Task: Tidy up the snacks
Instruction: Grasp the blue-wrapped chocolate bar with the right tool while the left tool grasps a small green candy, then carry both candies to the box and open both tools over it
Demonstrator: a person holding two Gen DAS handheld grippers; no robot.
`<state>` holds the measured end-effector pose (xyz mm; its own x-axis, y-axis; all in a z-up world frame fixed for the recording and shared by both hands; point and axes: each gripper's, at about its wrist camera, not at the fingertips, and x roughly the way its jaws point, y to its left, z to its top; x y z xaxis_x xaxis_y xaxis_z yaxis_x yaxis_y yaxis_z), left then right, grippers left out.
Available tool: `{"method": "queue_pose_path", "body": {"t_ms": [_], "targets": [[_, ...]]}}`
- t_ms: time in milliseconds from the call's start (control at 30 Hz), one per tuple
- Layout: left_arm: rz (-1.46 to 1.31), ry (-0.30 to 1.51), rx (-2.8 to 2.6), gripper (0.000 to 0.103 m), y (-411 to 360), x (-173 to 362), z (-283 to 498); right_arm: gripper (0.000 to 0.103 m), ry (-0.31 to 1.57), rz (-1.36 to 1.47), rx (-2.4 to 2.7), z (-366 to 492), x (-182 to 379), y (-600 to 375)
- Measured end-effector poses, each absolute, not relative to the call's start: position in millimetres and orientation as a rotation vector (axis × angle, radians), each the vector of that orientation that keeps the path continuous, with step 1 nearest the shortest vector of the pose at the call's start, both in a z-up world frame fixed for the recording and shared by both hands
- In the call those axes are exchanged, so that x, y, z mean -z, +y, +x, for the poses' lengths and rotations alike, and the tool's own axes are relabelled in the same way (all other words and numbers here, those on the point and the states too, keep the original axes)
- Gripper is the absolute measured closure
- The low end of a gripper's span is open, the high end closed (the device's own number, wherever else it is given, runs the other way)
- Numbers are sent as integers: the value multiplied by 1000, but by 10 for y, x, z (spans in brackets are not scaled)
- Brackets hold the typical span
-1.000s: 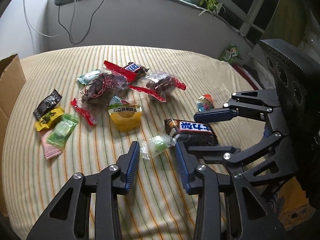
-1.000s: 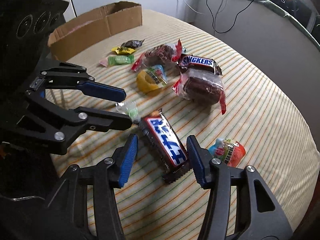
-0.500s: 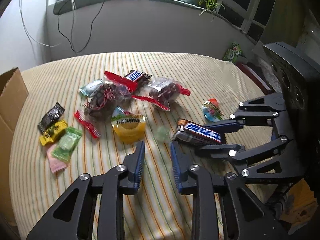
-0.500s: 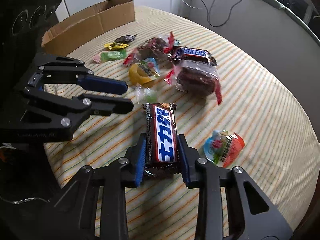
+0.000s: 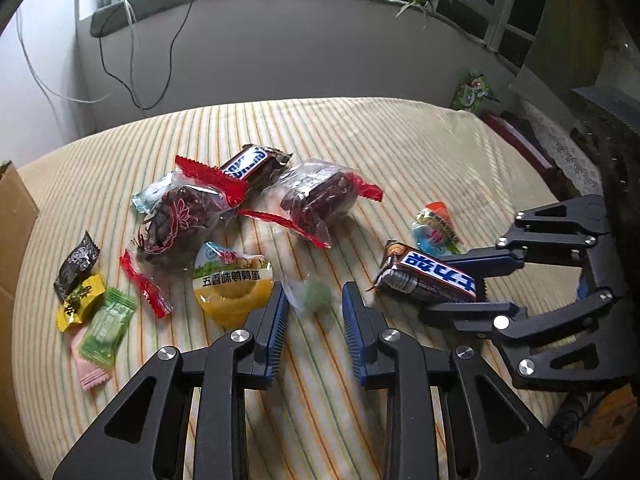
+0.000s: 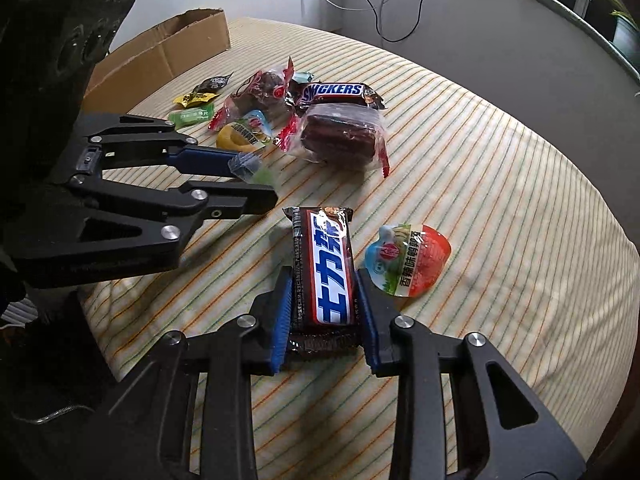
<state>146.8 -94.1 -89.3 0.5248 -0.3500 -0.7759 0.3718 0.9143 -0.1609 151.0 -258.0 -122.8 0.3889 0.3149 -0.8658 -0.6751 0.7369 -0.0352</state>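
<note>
My right gripper [image 6: 323,292] is shut on a brown Snickers bar with Chinese lettering [image 6: 325,264] and holds it a little above the striped tablecloth; it also shows in the left wrist view [image 5: 430,278]. My left gripper [image 5: 314,304] is open, its fingers on either side of a small green candy in a clear wrapper [image 5: 316,298], not closed on it. From the right wrist view the candy [image 6: 256,170] sits between the left gripper's fingers [image 6: 208,162].
Snacks lie on the cloth: a second Snickers [image 6: 338,94], two dark cakes in clear bags [image 5: 320,200] [image 5: 180,212], a yellow egg cup [image 5: 230,290], a red egg cup [image 6: 408,260], small candies [image 5: 104,324]. A cardboard box [image 6: 160,58] stands at the left edge.
My right gripper closed on the Chinese-lettered Snickers and raised it. My left gripper narrowed around the green candy, then widened slightly, still astride it.
</note>
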Motion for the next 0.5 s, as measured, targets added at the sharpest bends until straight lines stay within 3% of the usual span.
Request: {"method": "queue_pose_path", "body": {"t_ms": [100,500], "targets": [[27,917,425,86,-950,906,1500,72,979,-413,-648,1505,1231,-2581],[-17,858,439,86,-757,742,1358,73,952,-369,-636,1459,1094,-2577]]}}
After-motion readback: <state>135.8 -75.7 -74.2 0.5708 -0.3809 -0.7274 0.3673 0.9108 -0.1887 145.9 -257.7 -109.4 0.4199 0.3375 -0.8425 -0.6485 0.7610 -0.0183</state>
